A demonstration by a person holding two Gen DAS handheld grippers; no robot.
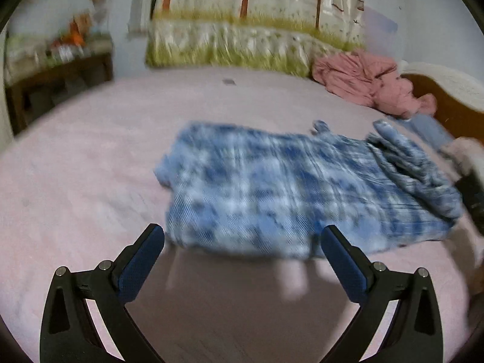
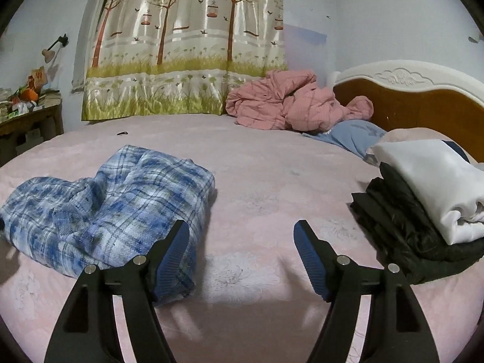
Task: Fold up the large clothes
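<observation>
A blue and white plaid garment (image 1: pixel 272 190) lies partly folded on the pink bed (image 1: pixel 90 157); the left wrist view is blurred. My left gripper (image 1: pixel 242 239) hovers at the garment's near edge, open, with nothing between its fingers. In the right wrist view the same plaid garment (image 2: pixel 109 205) lies at the left, its right end bunched up. My right gripper (image 2: pixel 242 236) stands open over bare pink sheet, its left finger (image 2: pixel 172 257) overlapping the garment's near corner in the picture; whether it touches the cloth I cannot tell.
A stack of folded black and white clothes (image 2: pixel 429 205) sits at the right. A crumpled pink quilt (image 2: pixel 290 106), a blue pillow (image 2: pixel 354 136) and the wooden headboard (image 2: pixel 423 106) lie beyond. A cluttered side table (image 2: pixel 27 112) stands at the far left, a tree-print curtain (image 2: pixel 187 45) behind.
</observation>
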